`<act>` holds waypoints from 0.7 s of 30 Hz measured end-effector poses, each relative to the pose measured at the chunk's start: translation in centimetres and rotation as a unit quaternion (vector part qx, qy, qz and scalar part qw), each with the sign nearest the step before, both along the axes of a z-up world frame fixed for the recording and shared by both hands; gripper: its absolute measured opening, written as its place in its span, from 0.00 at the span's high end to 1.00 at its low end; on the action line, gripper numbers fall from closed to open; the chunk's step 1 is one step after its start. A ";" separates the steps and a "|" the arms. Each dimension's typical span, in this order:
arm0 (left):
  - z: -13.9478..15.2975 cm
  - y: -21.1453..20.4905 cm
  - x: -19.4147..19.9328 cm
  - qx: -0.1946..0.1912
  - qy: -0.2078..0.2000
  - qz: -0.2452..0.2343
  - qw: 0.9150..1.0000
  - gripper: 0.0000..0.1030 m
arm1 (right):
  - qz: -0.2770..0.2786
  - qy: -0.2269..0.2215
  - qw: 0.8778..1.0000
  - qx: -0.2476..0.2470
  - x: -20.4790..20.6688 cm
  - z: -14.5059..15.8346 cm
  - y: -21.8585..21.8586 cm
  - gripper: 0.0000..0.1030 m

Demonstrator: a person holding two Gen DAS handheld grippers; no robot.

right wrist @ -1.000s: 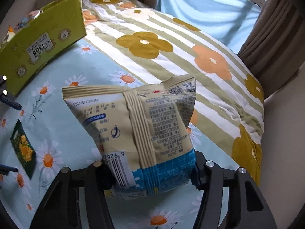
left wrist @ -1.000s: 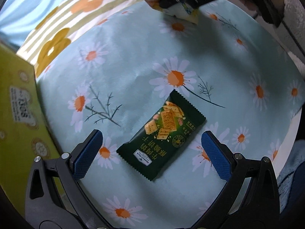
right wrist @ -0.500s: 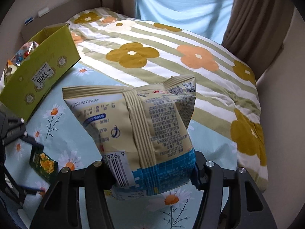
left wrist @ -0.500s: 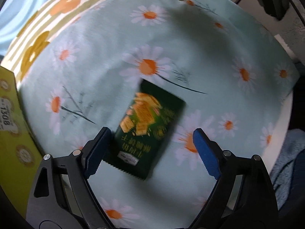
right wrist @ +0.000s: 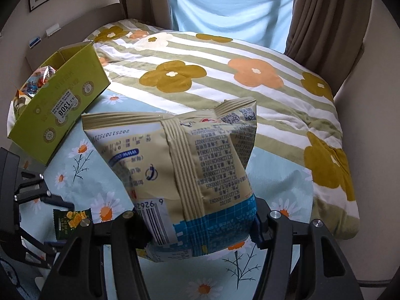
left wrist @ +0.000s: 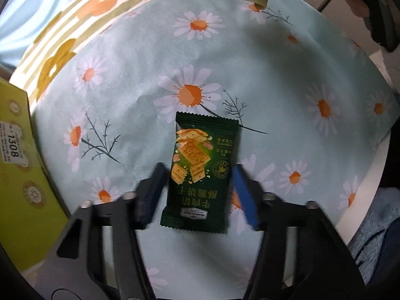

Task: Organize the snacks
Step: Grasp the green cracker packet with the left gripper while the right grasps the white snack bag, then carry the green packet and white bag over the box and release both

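Daisy-printed pale-blue cloth covered the bench [left wrist: 275, 70], and on it the left hand-held gripper [left wrist: 197, 190] was clenched on a small flat dark-green foil cracker packet [left wrist: 202, 172], light, slippery, with breakable contents, best pinched across its long edges. Farther off, the right hand-held gripper [right wrist: 200, 227] grasped a puffy beige-and-blue snack bag [right wrist: 185, 172] by its soft lower end, short of the yellow-green cardboard box [right wrist: 62, 102].

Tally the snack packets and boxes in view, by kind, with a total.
Dark green cracker packet: 1
Beige and blue snack bag: 1
Yellow-green cardboard box: 1
Colourful packets inside the box: at least 1, partly hidden
Total: at least 4
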State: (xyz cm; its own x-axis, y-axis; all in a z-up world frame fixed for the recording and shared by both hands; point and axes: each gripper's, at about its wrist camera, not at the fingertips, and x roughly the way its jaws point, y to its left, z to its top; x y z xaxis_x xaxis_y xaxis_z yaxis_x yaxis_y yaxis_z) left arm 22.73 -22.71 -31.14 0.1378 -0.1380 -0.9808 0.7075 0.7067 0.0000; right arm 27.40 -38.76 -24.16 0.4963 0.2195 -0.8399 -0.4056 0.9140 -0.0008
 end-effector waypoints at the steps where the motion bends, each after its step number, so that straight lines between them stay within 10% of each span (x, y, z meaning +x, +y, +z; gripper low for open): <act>1: 0.0 -0.1 0.0 0.003 0.001 -0.001 1.000 0.60 | -0.001 0.000 1.000 0.001 -0.1 0.0 0.0 0.46; 10: 1.5 -0.4 -0.5 -0.012 -0.011 0.019 1.000 0.60 | -0.004 0.006 1.000 0.021 -1.1 0.8 -0.2 0.46; 21: 10.7 1.8 1.4 -0.080 -0.074 0.110 0.988 0.60 | 0.006 -0.031 0.999 0.036 -1.4 7.7 1.0 0.46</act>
